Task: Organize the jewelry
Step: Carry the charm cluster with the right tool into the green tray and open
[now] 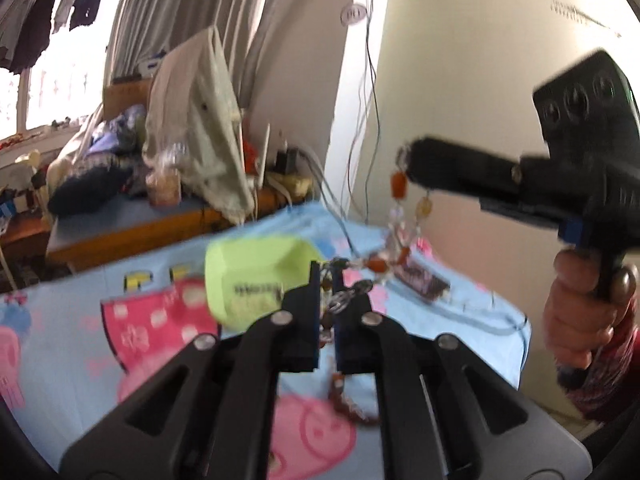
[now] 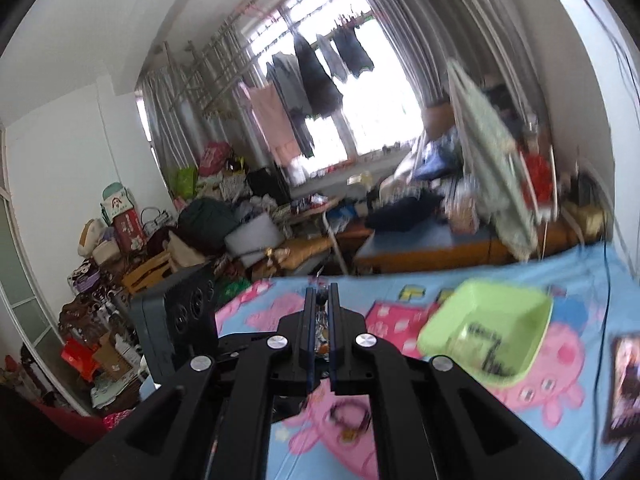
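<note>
A beaded necklace with orange and clear beads and a silver chain hangs stretched in the air between my two grippers. My left gripper is shut on one end of it, and its reddish tail dangles below the fingers. My right gripper is shut on the other end, higher and to the right; in the right wrist view beads show between its fingers. A green square tray sits on the cartoon-print sheet; the right wrist view shows it open and tilted.
A dark bracelet lies on the blue and pink sheet. A dark framed card lies right of the tray, also in the right wrist view. A cluttered bench stands behind. A wall is at the right.
</note>
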`<state>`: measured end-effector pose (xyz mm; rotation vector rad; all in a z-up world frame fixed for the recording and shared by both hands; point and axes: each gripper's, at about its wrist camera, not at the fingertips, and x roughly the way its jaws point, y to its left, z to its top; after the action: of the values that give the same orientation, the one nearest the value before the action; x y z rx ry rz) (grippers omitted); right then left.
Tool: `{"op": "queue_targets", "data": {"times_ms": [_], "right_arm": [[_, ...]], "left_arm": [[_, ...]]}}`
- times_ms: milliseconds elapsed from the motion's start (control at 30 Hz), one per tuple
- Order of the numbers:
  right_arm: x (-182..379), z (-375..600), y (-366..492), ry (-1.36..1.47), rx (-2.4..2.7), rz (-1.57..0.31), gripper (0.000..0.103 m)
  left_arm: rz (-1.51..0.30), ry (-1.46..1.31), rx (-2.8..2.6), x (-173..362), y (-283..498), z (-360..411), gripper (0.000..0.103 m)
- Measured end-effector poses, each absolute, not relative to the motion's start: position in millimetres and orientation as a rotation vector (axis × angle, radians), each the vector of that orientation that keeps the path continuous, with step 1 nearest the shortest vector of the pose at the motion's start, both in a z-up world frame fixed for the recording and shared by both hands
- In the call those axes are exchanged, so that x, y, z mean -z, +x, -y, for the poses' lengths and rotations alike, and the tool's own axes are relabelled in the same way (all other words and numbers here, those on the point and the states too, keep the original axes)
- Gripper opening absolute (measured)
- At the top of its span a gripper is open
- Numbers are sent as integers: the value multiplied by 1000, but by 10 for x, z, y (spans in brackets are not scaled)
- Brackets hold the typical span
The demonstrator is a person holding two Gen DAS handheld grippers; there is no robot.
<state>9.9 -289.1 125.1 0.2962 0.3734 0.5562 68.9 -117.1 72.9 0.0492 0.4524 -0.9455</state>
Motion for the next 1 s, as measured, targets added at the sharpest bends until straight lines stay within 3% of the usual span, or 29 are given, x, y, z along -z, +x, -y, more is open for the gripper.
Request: {"op": "queue_targets", "data": {"times_ms": [200, 400, 1000], "right_arm": [[-1638, 3151, 446, 297, -500, -317, 0], [-1828, 3419, 866, 279, -442, -372, 0], [-1403, 3694, 1690, 142, -292, -693, 0]], "left_arm": [[-398, 33, 921, -1271, 1035, 1365, 5], [-404, 20, 880, -1480, 1405, 1572, 5], [-611, -27, 848, -909, 2288, 2150, 5]]}}
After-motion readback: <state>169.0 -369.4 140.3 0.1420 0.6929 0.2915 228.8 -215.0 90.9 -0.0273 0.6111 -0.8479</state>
